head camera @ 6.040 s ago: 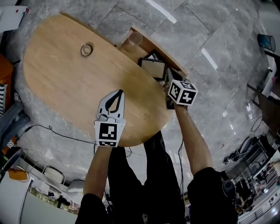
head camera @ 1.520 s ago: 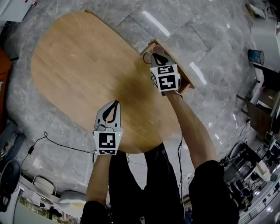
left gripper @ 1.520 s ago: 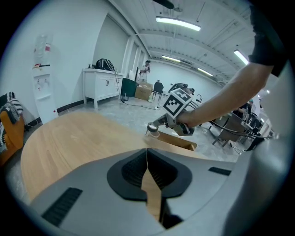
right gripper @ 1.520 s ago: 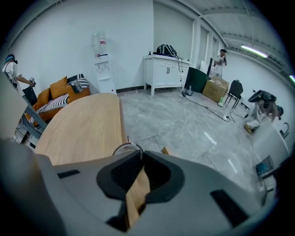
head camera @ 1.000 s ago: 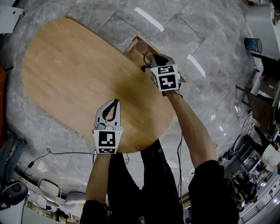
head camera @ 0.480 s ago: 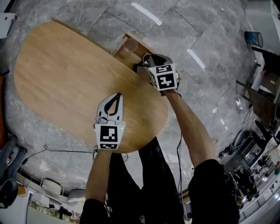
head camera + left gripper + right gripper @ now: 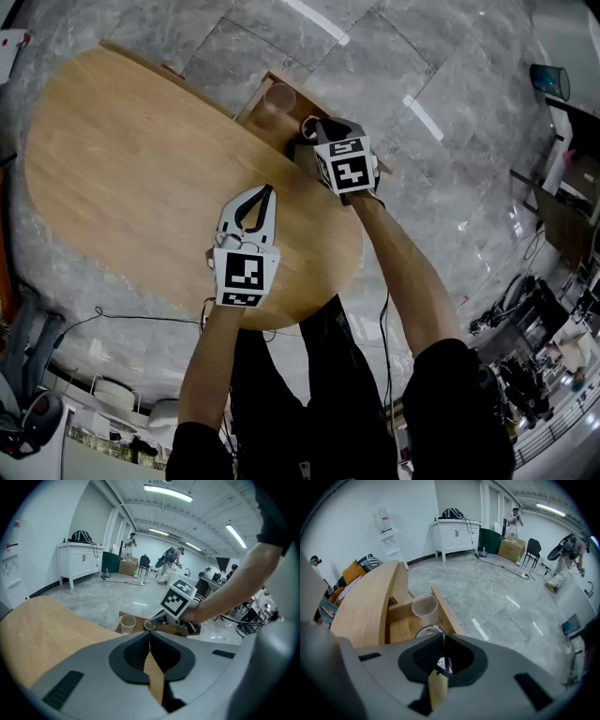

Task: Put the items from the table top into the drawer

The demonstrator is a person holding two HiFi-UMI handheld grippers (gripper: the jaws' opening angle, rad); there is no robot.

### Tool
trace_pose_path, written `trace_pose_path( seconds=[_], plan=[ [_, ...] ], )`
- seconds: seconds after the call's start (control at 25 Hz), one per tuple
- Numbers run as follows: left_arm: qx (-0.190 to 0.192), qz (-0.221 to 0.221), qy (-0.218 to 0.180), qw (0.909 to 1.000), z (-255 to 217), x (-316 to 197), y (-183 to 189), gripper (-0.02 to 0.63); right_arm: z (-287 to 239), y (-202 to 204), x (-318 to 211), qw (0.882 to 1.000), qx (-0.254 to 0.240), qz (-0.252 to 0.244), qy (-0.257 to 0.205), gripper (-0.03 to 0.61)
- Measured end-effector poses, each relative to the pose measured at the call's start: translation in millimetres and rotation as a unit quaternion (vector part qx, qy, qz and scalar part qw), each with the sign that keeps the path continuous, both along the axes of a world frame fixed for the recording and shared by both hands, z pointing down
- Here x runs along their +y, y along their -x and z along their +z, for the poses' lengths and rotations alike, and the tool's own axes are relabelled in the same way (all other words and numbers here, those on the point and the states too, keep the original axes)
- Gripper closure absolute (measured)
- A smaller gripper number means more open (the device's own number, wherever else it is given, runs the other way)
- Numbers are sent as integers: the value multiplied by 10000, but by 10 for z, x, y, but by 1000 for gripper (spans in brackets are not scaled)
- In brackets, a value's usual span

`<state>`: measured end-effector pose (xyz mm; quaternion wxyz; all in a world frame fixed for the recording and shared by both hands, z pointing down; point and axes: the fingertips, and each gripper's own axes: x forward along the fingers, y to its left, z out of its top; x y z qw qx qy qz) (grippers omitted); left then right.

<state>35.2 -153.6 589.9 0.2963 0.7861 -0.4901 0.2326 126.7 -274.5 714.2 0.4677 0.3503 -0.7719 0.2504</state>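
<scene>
Wood worktop [image 7: 122, 159], oval. L tool [image 7: 267, 189] hangs over its near part, jaws closed tip to tip, nothing betw them. R tool [image 7: 311, 127] is over the open drawer [image 7: 444, 609] at the worktop's far edge, pointing steeply down, jaws nipped on the tape roll [image 7: 150, 626] wall. Roll sticks out past the tips, hole facing L tool. Cup [image 7: 424, 609] upright in drawer, just beyond.
</scene>
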Motion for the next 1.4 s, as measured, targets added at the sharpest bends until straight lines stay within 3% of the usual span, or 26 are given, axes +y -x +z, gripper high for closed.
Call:
trace_pose_path(
  seconds=[0.2,0.56,0.76,1.08,1.4],
  plan=[
    [36,-3,104,9999,37,13,44,598,151,126,-18,9998,47,-9,168,543],
    [-46,-22,298,9995,124,245,303,600,335,238,14,9975,-185,418,547,541],
    [-87,-64,361,9993,155,334,387,598,332,253,37,9977,-94,364,565,532],
    [-133,-195,230,9995,20,288,497,598,-68,109,85,9966,-277,746,231,568],
    [-45,-285,-43,9996,-272,139,458,598,-973,106,265,9814,-1358,1221,-592,569]
  ],
)
